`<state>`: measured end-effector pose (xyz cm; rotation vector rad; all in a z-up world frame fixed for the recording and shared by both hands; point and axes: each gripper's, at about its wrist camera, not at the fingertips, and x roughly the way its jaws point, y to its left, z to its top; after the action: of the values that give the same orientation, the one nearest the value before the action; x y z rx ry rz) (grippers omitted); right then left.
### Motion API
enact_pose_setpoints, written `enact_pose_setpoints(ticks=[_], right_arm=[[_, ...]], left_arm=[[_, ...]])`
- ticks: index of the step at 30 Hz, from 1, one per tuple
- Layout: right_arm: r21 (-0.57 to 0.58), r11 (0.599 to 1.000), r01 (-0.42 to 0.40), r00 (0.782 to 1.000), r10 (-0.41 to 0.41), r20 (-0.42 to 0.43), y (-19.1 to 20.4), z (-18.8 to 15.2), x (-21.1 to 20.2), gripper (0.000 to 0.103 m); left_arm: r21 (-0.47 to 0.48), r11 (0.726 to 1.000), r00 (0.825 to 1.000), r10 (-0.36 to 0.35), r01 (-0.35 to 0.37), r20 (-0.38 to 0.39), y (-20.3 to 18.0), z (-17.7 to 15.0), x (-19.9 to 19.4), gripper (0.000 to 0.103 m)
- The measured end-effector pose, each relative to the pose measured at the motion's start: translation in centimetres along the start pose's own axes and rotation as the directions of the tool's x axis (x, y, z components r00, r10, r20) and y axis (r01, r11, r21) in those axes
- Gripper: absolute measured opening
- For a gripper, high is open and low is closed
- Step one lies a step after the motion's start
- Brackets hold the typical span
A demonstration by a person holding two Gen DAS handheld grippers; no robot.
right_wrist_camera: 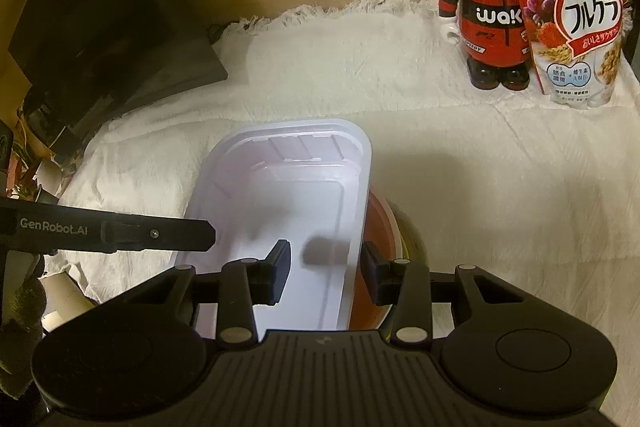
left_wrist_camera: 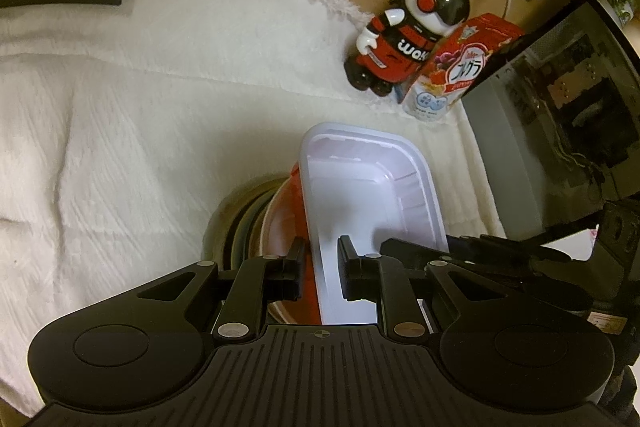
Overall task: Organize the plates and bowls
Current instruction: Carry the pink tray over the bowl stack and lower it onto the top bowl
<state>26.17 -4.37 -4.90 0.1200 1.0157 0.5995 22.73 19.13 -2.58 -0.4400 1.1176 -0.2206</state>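
On the white cloth (right_wrist_camera: 440, 155) covering the desk, I have the white tray (right_wrist_camera: 288, 195) sitting on a stack of round dishes, a red bowl (left_wrist_camera: 286, 223) just under it with darker plates (left_wrist_camera: 240, 223) beneath. The tray's long axis runs from near to far, straight away from both grippers. My left gripper (left_wrist_camera: 320, 269) has its jaws narrow, clamped across the tray's left wall together with the bowl's rim. My right gripper (right_wrist_camera: 326, 273) straddles the tray's right wall, one finger inside and one outside against the bowl; its jaws are fairly narrow, but I cannot tell whether they are pressing. Both hands are equally near, one on each long side. I judge the next move hinges on lifting evenly along that axis. A toy figure (right_wrist_camera: 486, 11) and cereal bag (right_wrist_camera: 576, 7) stand far right, well apart.
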Motion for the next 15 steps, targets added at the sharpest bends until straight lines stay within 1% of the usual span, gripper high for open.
enact_pose_setpoints(ticks=[15], right_arm=[[0.003, 1.000, 0.027, 1.000, -0.027, -0.005, 0.24, 0.08, 0.15, 0.038]], left_arm=[[-0.004, 1.000, 1.000, -0.009, 0.009, -0.012, 0.70, 0.19, 0.57, 0.018]])
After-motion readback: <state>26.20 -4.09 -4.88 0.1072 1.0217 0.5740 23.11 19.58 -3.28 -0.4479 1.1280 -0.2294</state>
